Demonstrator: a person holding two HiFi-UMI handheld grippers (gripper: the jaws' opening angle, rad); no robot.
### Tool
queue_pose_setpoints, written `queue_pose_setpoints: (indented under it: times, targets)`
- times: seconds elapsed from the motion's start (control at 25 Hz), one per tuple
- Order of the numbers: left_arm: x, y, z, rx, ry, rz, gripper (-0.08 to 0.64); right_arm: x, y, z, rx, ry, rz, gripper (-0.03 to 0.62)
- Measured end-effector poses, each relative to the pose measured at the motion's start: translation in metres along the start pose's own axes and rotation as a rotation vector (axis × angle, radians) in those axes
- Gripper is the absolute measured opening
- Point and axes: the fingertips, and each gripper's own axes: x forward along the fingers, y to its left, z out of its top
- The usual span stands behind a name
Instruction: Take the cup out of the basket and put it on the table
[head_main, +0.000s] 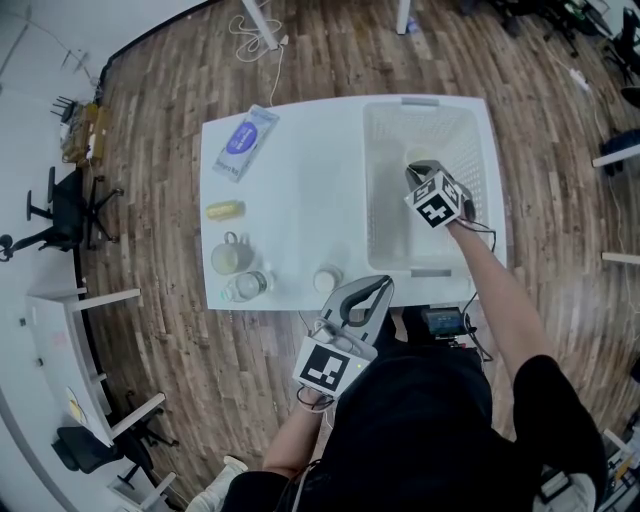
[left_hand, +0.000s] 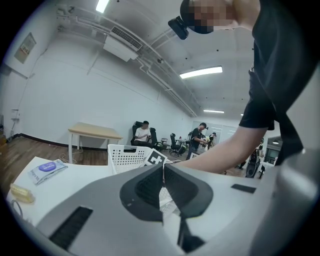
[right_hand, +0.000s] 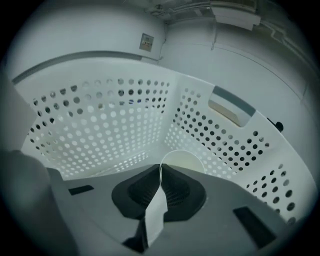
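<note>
The right hand-held gripper, reaching down into the basket on the table's 3 o'clock side, is clamped on the rim of the cup inside, while the left hand-held gripper hangs closed and empty at 6 o'clock.

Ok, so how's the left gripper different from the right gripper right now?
The left gripper hovers by the near edge of the table, outside the basket; the right gripper reaches down inside the basket. The left gripper's jaws are shut on nothing; the right gripper's pinch the wall of the cup. The left gripper points about level, the right gripper steeply down. Both are shut.
</note>
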Motion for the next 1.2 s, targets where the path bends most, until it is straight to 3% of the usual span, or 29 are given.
queue_pose_setpoints:
  times: [0.24, 0.48, 0.68, 0.8, 1.0, 1.2]
  targets:
    - [0.011, 0.001, 0.007, -0.029, -0.021, -0.002, 0.011, -0.070, 0.011, 0.045, 0.088, -0.216, 0.066, 0.032]
    - [0.019, -0.001, 0.014, -0.029, -0.042, 0.005, 0.017, -0.164, 0.035, 0.069, 0.075, -0.405, 0.114, 0.032]
    - [0.028, -0.010, 0.017, 0.016, -0.038, 0.012, 0.100, -0.231, 0.048, 0.071, 0.098, -0.512, 0.171, 0.032]
    - [0.032, -0.022, 0.021, 0.126, -0.044, 0.021, 0.155, -0.264, 0.059, 0.068, 0.086, -0.528, 0.189, 0.032]
    - [0.042, -0.043, 0.018, 0.429, 0.041, 0.060, 0.233, -0.298, 0.081, 0.055, 0.019, -0.480, 0.231, 0.032]
    - [0.050, -0.058, 0.011, 0.563, 0.077, 0.106, 0.270, -0.322, 0.100, 0.043, -0.014, -0.445, 0.273, 0.032]
